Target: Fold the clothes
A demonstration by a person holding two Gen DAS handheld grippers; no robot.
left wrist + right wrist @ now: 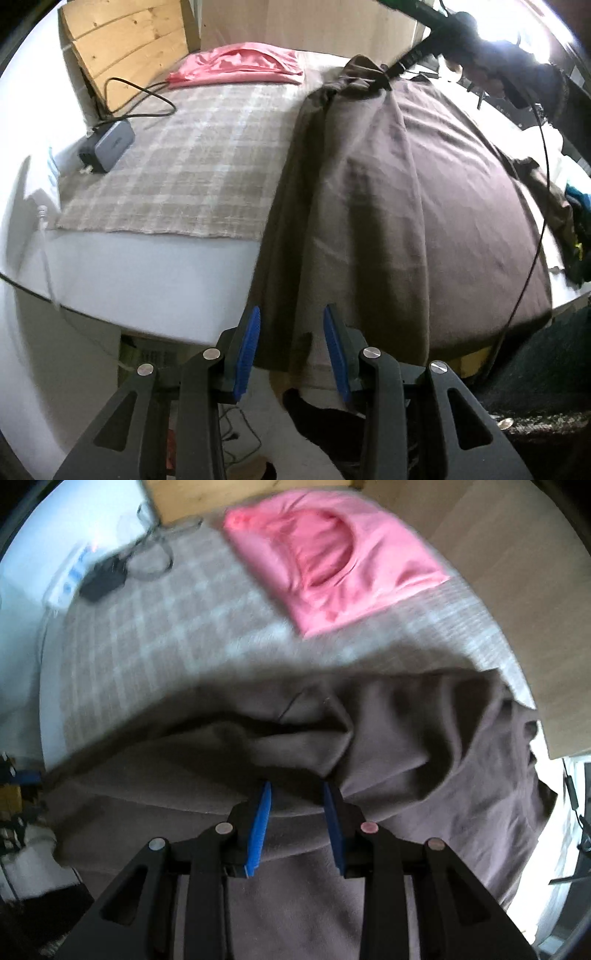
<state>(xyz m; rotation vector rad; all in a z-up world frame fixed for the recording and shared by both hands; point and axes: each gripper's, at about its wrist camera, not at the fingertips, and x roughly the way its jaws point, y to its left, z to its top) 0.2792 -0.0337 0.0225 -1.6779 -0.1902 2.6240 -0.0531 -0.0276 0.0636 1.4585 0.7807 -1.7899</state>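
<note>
A brown garment [388,192] is lying stretched from the frame's centre to the lower right over a plaid cloth [192,173], its near hem hanging off the white table [147,273]. The left gripper [291,354] is hovering released, blue pads apart around the hem. The right gripper [297,823] is also standing released above bunched fabric. A folded pink garment [240,66] is resting at the upper centre.

White bench [147,280] w/ plaid cloth [192,162]; wood panel [125,48] at back; bright window light [517,22] top right.
</note>
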